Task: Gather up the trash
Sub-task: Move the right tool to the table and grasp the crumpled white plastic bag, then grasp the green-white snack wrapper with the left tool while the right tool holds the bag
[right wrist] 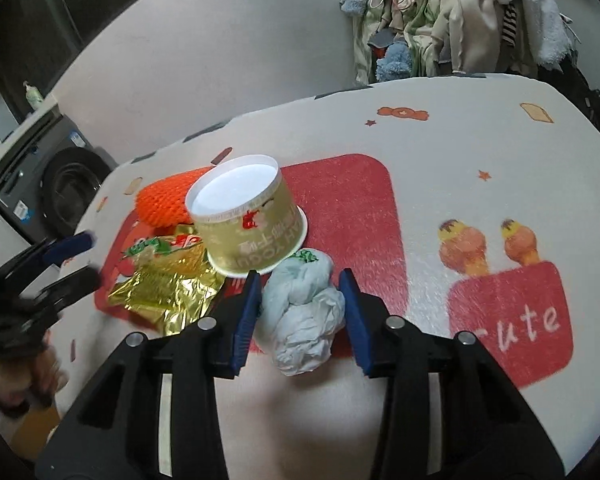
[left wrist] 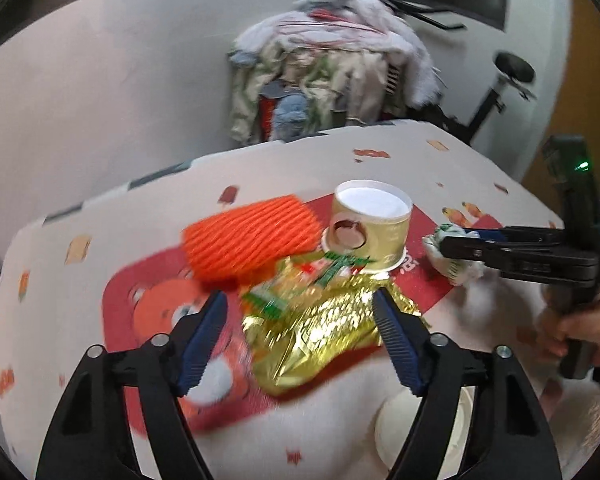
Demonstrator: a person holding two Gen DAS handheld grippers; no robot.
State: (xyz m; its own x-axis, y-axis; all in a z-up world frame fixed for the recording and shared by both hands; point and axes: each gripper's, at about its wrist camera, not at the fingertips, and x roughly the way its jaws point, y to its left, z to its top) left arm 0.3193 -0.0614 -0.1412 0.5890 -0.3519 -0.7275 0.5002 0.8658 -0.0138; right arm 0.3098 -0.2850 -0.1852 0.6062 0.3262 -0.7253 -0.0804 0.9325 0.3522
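A crumpled gold foil wrapper [left wrist: 320,320] lies on the table between the fingers of my open left gripper [left wrist: 300,316]; the pads stand apart from it. Behind it are an orange foam net [left wrist: 248,236] and an upturned gold paper cup [left wrist: 370,224]. My right gripper [right wrist: 300,304] is open around a crumpled white tissue wad [right wrist: 304,312], its pads close to the wad's sides. The cup [right wrist: 244,216], gold wrapper [right wrist: 168,284] and orange net [right wrist: 164,196] also show in the right wrist view. The right gripper [left wrist: 444,246] and the wad [left wrist: 456,256] show at right in the left wrist view.
The table [right wrist: 460,160] has a white cloth with red cartoon prints. A white lid or bowl [left wrist: 400,432] sits near the front edge. A clothes pile on a chair [left wrist: 332,64] stands behind the table. A washing machine [right wrist: 60,184] is at left.
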